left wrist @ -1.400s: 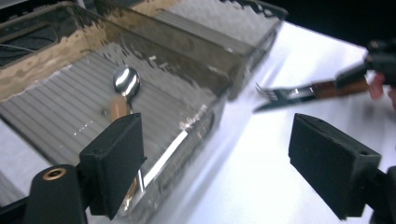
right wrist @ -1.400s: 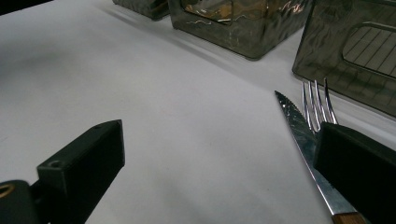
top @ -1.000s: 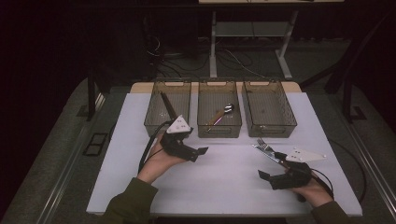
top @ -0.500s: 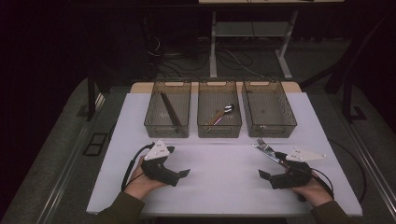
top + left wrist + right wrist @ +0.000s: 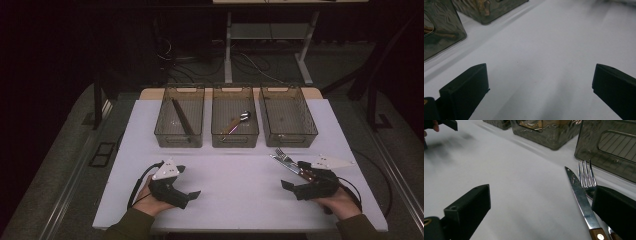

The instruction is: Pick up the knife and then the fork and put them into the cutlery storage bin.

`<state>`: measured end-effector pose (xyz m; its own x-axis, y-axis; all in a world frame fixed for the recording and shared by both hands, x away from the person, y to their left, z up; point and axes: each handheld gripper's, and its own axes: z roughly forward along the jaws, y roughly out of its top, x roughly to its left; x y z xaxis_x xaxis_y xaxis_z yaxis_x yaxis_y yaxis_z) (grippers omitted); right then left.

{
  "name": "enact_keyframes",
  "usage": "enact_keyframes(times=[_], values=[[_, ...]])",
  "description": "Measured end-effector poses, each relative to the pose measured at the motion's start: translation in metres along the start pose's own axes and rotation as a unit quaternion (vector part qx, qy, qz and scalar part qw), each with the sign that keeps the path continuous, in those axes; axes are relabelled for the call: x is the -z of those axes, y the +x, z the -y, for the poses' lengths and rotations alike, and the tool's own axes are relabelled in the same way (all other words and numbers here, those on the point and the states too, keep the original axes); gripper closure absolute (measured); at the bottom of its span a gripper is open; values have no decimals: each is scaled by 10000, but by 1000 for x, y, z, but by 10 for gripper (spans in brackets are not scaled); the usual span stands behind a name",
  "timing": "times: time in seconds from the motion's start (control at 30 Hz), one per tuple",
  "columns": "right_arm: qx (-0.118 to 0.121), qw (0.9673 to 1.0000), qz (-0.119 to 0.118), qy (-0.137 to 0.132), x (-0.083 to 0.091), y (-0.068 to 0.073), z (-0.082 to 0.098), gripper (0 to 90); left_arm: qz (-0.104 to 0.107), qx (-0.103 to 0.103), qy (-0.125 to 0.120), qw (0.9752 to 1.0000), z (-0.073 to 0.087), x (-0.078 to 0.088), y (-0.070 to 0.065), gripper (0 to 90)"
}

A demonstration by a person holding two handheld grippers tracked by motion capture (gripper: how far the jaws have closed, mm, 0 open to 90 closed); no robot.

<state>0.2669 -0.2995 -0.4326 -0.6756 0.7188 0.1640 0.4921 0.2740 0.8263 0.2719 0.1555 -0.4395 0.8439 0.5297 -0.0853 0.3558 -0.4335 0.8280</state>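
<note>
The work looks like sorting cutlery into the three bins along the far edge of the desk (image 5: 125,165), and the step in hand seems to be the pickup of the next piece. The knife (image 5: 581,200) and fork (image 5: 586,177) lie side by side, touching or nearly so, near the right edge of the desk, just in front of the right bin (image 5: 288,117). The right gripper (image 5: 541,207) rests low over them with its jaws wide; the knife lies between the jaws, closer to the right-hand one, and the pads press on nothing.

The left gripper (image 5: 187,182) sits near the desk's front-left corner, jaws wide with only bare desk between them; they have just been opening the last bit.

The left bin (image 5: 180,122) holds a long dark piece, which I cannot name. The middle bin (image 5: 235,122) holds a piece with a shiny end and a pale handle. The right bin appears to have nothing in it.

To my eye the next move calls for squaring the right jaws across one handle only, so that knife and fork do not come up together, then closing firmly, since both lie flat on the desk.

I can read no brand, label or writing anywhere.
</note>
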Motion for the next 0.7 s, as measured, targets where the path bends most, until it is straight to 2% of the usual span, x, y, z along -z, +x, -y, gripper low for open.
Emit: enact_keyframes(times=[0.17,0.33,0.5,0.53,0.7], values=[[116,9998,55,161,3,-1,-3,19,26,6,-26,10000,-1,0,0,0],[212,9995,-30,223,10,-4,-6,19,19,-6,-27,10000,-1,-1,0,0],[131,9988,43,466,15,-10,-6,27,37,23,-30,10000,0,-1,-1,0],[178,9988,37,459,15,-12,-5,66,45,20,-29,10000,0,-2,-1,0],[171,9985,149,490,22,-20,-5,70,60,-27,-7,10000,0,-2,-1,0]])
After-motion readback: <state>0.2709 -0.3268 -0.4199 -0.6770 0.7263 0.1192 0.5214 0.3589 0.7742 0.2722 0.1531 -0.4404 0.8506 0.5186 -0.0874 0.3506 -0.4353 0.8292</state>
